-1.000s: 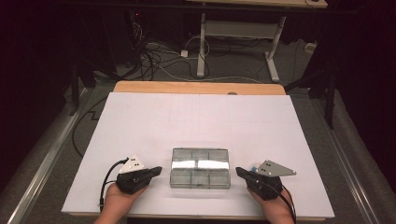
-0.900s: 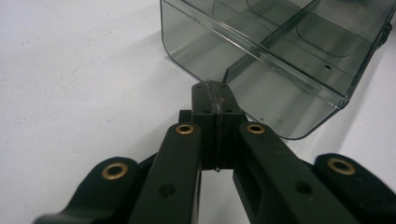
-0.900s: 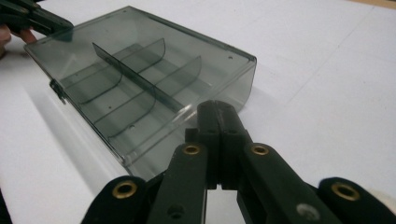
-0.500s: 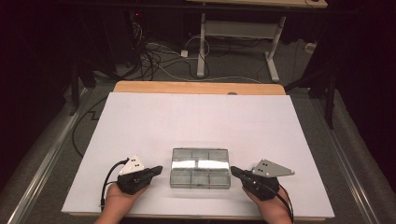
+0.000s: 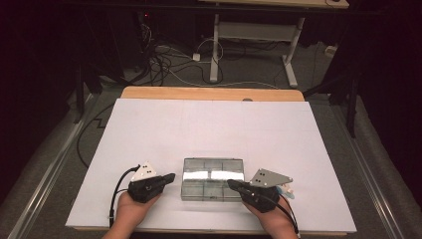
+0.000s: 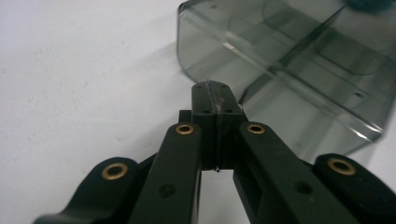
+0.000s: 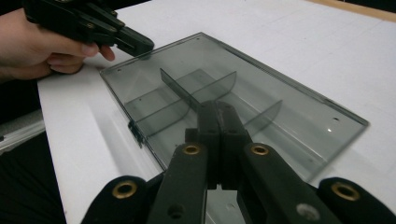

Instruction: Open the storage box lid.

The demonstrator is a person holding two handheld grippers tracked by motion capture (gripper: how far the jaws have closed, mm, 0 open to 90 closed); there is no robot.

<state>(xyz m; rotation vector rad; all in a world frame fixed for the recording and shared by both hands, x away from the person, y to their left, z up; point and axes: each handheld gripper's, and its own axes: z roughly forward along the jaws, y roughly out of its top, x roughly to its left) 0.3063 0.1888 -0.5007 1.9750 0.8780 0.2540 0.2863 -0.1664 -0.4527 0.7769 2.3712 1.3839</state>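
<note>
A smoky clear plastic box [image 5: 213, 178] with a shut lid and inner dividers lies flat near the front of the white table. My left gripper [image 5: 169, 177] rests just off the box's left end, jaws shut and empty, with its tip [image 6: 212, 93] close to the box's corner [image 6: 299, 60]. My right gripper [image 5: 233, 184] is at the box's right front corner, shut with nothing held. In the right gripper view its tip [image 7: 217, 109] hangs over the lid [image 7: 280, 107], and the left gripper [image 7: 135, 44] shows at the far end of the box.
The white sheet [image 5: 209, 129] covers the table, with a wooden strip [image 5: 209, 93] along its far edge. Beyond it are floor cables [image 5: 169, 59] and a desk frame [image 5: 254, 35]. The table's front edge lies just under both hands.
My right gripper has slid left to the box, and its tip now reaches the box's right front corner. The left gripper and the box have stayed put.
</note>
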